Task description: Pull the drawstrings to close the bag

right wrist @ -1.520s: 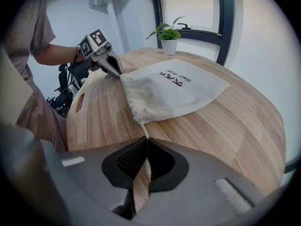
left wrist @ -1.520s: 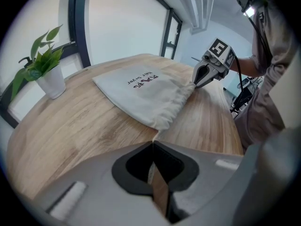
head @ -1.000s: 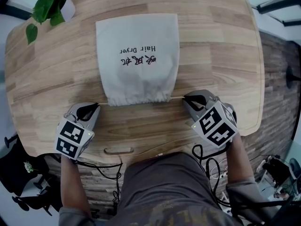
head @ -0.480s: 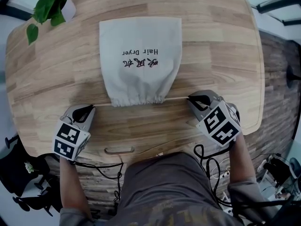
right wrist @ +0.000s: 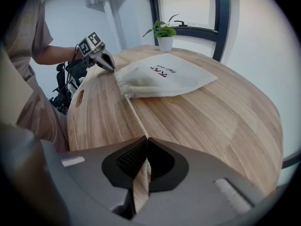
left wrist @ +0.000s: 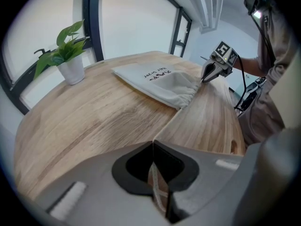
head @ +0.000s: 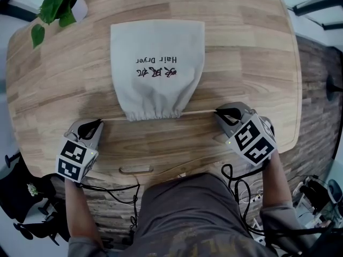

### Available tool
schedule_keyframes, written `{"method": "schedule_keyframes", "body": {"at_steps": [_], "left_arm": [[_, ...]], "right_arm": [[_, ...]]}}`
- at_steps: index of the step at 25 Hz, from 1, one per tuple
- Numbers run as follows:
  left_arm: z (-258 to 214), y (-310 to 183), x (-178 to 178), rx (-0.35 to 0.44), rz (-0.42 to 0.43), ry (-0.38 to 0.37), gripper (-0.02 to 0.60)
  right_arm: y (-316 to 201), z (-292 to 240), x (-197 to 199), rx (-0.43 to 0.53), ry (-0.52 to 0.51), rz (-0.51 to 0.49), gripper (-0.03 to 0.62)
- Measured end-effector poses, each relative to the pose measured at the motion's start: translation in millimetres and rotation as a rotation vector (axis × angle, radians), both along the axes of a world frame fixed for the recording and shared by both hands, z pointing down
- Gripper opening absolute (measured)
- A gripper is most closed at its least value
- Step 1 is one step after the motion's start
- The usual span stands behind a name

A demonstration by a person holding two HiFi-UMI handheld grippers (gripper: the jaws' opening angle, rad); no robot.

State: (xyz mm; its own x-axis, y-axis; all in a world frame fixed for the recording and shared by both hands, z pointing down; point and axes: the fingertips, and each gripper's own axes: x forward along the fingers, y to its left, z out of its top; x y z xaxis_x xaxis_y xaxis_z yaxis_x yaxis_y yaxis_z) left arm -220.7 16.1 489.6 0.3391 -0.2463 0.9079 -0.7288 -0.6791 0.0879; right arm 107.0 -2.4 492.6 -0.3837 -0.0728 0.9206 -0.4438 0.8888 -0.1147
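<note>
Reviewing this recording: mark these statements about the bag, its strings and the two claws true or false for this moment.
1. The left claw is shut on the left drawstring. True.
2. The right claw is open and empty. False: it is shut on the right drawstring.
3. The bag lies flat with its gathered mouth toward the person. True.
4. The potted plant stands on the bag. False: it stands on the table, apart from the bag, at a far corner.
</note>
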Motion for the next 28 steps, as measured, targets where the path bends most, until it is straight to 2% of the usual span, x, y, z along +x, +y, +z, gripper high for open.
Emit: {"method": "schedule_keyframes", "body": {"at_steps": [3,6,10,12,14,16,17,21,28], "left_arm": [[1.1,-0.1,3.7,0.002,0.024,-0.01,0.006],[2.4,-0.2,8.0,0.045,0.066,-0.029,0.009],[1.3,-2.4,2.7,0.093,0.043,-0.014,0.027],[1.3,-3.6,-1.2,0.091,0.027,-0.016,0.108],[0.0,0.1,-1.5,0.06,0.044,-0.019,0.232],[-6.7,4.7,-1.1,0.057,0.069,-0.04,0.238],[-12.3,6.0,-0.9,0.067,0.071,-0.046,0.238],[-32.8,7.3,10.2,0.109,0.072,-0.018,0.238],[-32.1,-5.2,50.3,0.129,0.148,0.039,0.236]], "right_arm": [[0.1,-0.3,1.7,-0.021,0.01,-0.003,0.035],[1.1,0.6,0.4,-0.033,0.016,0.001,0.035],[-0.1,0.8,-2.4,-0.013,0.015,-0.003,0.041],[3.4,1.1,-2.8,-0.028,0.002,-0.001,0.045],[6.9,0.0,-4.4,-0.061,-0.018,0.018,0.082],[6.8,-3.2,-6.0,-0.059,-0.02,0.033,0.194],[5.3,-5.8,-6.4,-0.042,-0.013,0.029,0.219],[-1.2,-22.7,-17.7,0.022,-0.027,-0.015,0.222],[-2.6,-33.4,-58.8,0.054,-0.068,-0.132,0.204]]}}
